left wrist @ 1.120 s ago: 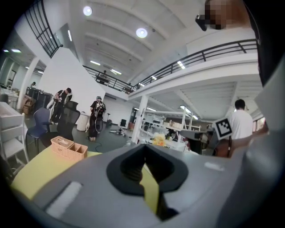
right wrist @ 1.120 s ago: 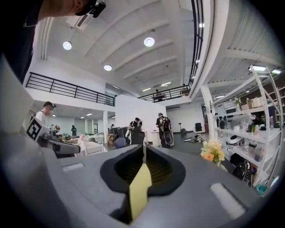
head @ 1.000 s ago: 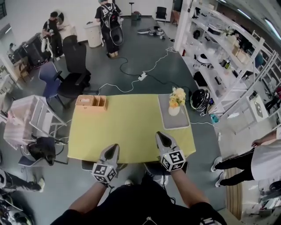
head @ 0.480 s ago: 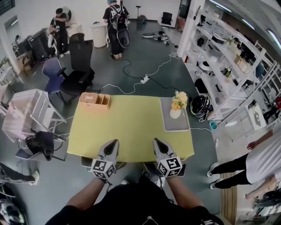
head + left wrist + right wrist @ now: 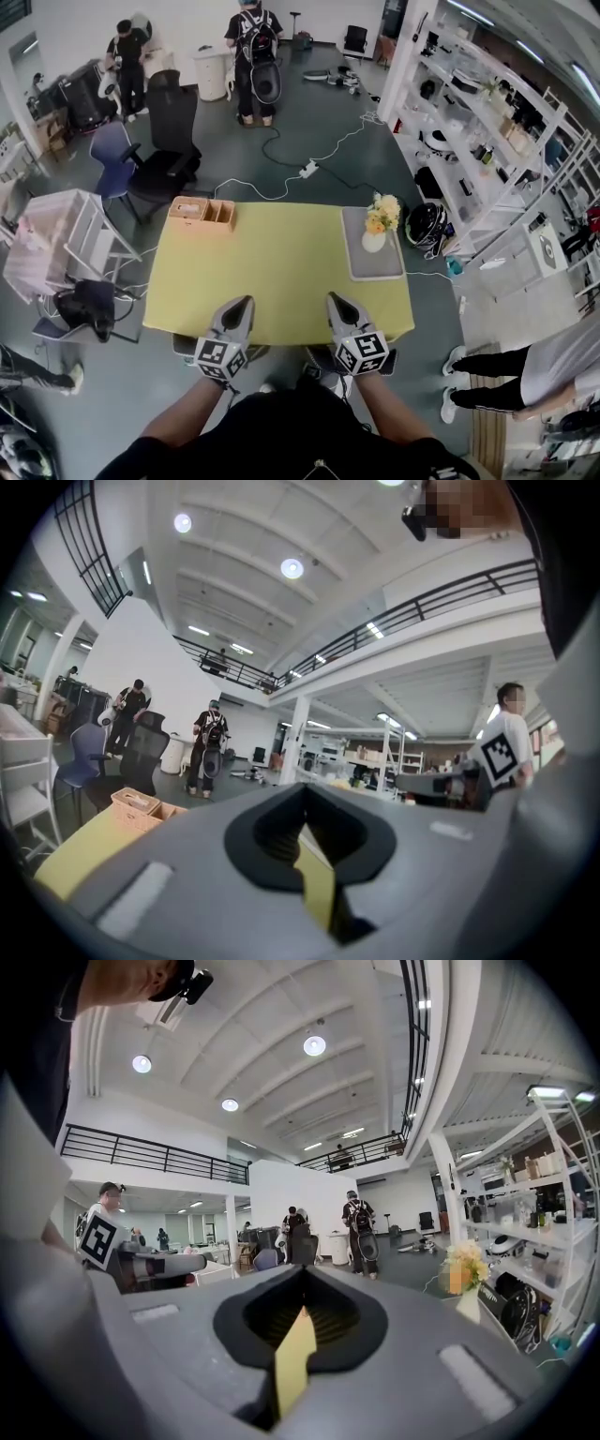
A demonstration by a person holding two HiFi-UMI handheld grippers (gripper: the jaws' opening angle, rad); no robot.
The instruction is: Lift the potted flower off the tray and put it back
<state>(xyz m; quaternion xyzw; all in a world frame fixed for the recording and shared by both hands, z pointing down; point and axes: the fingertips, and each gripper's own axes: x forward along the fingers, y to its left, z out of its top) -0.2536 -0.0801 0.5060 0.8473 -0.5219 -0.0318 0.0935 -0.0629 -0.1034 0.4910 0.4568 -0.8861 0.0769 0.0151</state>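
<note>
Flowers in yellow and cream, in a small white pot [image 5: 377, 225], stand upright at the far end of the flat grey rectangular tray [image 5: 382, 264]. They are well ahead of the right tongs [image 5: 334, 300] and a little to their right, and even farther from the left tongs [image 5: 246, 305]. Both tongs hang side by side over the near edge of the yellow-topped bench [image 5: 272, 272], pointing level across it. Each pair is pressed together on nothing, with only a sliver of yellow bench top showing through the slit. The pot sits where the task's end wants it. As I judge it, this fits a pot waiting to be picked up as well as one already set down again, and neither reading wins. A light wooden open box [image 5: 202, 214] lies well ahead of the left tongs, to their left.
</note>
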